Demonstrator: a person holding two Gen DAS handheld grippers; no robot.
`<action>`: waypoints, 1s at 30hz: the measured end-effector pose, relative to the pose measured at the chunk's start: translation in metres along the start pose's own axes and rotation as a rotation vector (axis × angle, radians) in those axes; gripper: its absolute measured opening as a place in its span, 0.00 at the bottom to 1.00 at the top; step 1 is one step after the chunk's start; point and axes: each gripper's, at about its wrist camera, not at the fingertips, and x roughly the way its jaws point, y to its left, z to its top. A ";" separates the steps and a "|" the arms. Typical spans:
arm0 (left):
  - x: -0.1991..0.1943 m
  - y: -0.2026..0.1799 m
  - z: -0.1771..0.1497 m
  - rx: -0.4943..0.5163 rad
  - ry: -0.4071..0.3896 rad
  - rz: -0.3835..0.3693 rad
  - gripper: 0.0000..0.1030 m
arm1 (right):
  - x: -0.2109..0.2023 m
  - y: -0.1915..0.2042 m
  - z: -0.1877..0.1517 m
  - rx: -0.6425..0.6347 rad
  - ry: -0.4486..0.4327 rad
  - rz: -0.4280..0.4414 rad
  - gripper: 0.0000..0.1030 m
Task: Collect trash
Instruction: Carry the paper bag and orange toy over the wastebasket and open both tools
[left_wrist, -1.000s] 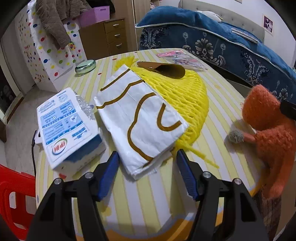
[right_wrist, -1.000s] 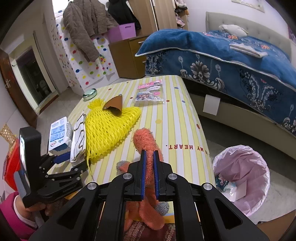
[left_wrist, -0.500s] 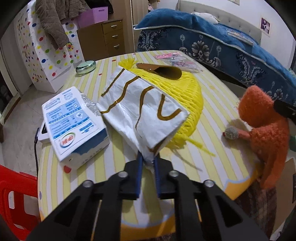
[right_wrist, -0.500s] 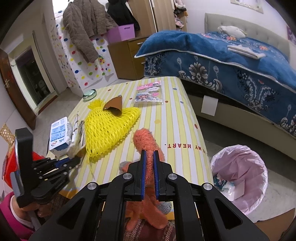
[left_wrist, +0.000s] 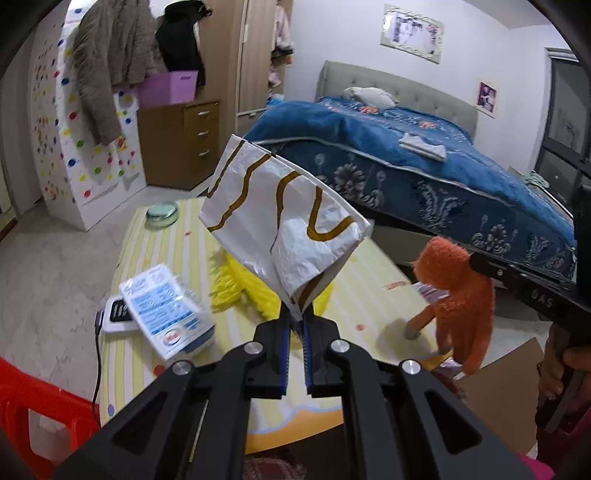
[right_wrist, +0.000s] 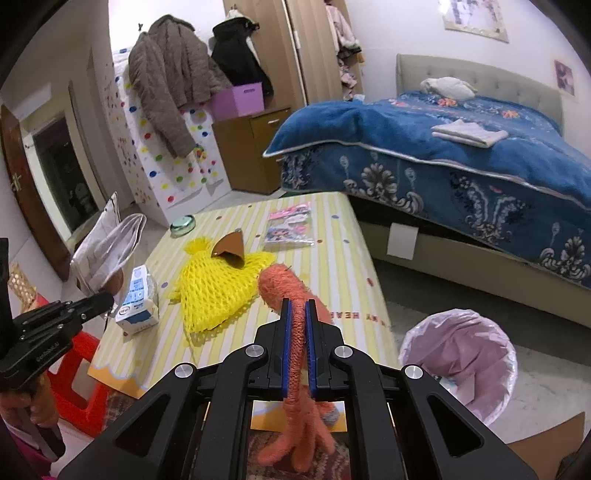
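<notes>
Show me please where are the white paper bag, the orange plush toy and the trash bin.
white paper bag (left_wrist: 284, 221): left wrist view, on its white front panel.
orange plush toy (right_wrist: 284, 291): right wrist view, on its fuzzy body above the jaws.
trash bin (right_wrist: 458, 350): right wrist view, on its pink liner.
</notes>
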 end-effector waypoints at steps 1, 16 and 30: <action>0.000 -0.005 0.001 0.007 -0.003 -0.011 0.04 | -0.004 -0.004 0.000 0.006 -0.005 -0.008 0.06; 0.065 -0.133 0.005 0.209 0.057 -0.242 0.04 | -0.036 -0.091 -0.021 0.134 -0.020 -0.219 0.06; 0.144 -0.230 0.001 0.331 0.160 -0.376 0.04 | -0.017 -0.176 -0.038 0.268 0.014 -0.349 0.07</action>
